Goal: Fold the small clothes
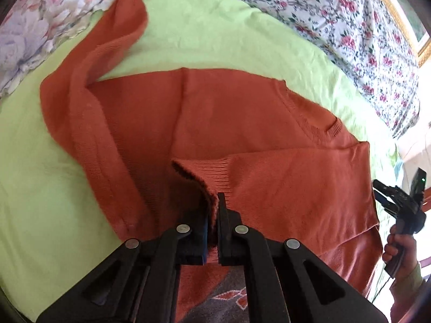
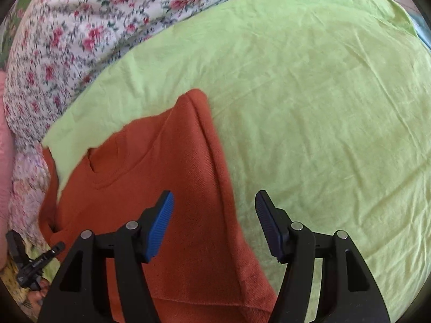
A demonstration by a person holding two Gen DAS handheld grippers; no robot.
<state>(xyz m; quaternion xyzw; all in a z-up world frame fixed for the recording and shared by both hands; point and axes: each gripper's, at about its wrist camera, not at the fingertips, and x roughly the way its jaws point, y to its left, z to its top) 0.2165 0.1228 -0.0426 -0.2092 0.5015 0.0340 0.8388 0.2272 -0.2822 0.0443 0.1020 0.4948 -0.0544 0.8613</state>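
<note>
A rust-orange knit sweater (image 1: 229, 113) lies on a light green sheet (image 1: 215, 35). My left gripper (image 1: 212, 210) is shut on the ribbed cuff (image 1: 212, 172) of one sleeve, which is folded over the sweater's body. The other sleeve (image 1: 113, 40) stretches away at the upper left. In the right wrist view the sweater (image 2: 167, 188) lies at the lower left on the sheet (image 2: 323, 107). My right gripper (image 2: 214, 226) is open and empty, hovering over the sweater's right edge. It also shows in the left wrist view (image 1: 398, 202), held in a hand at the far right.
A floral bedspread (image 1: 336, 13) surrounds the green sheet at the back and left. A gold picture frame (image 1: 404, 27) stands at the far right. The left gripper (image 2: 35, 263) shows at the bottom left of the right wrist view.
</note>
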